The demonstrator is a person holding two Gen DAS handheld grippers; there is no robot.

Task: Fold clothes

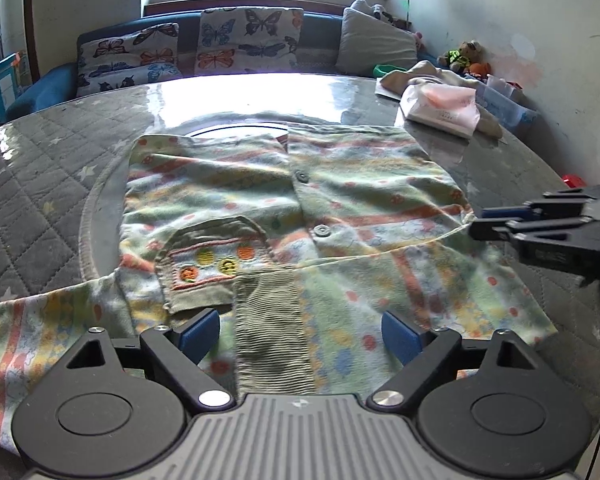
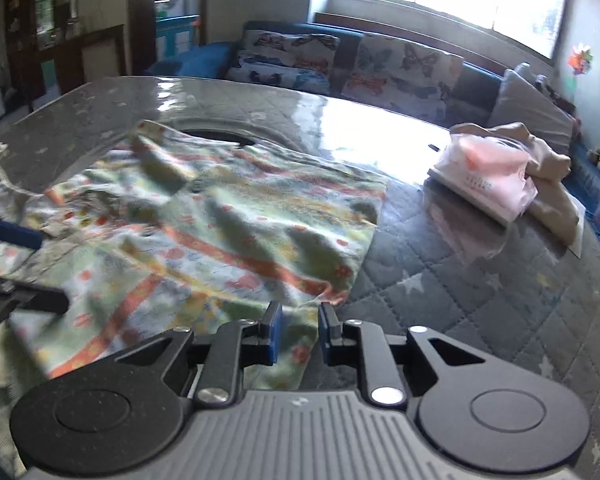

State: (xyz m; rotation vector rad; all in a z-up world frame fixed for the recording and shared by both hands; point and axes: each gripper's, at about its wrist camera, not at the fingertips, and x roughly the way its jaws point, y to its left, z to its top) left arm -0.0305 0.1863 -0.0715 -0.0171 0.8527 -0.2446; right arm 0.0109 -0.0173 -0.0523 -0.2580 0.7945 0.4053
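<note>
A striped, flower-print flannel child's shirt (image 1: 292, 216) lies mid-table on the grey quilted table cover (image 1: 40, 184). The left gripper (image 1: 300, 336) gapes over the ribbed cuff (image 1: 272, 320) at six o'clock; the right gripper (image 2: 298, 334), jaws part-open around the hem at three o'clock, may lose the thin edge, undoing the fold.

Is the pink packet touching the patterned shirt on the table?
Apart. The right wrist view shows bare quilted table cover between the pink packet and the patterned shirt.

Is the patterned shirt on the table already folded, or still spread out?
Partly folded. The shirt lies flat on the table, but one sleeve with its ribbed cuff is turned in over the front.
</note>
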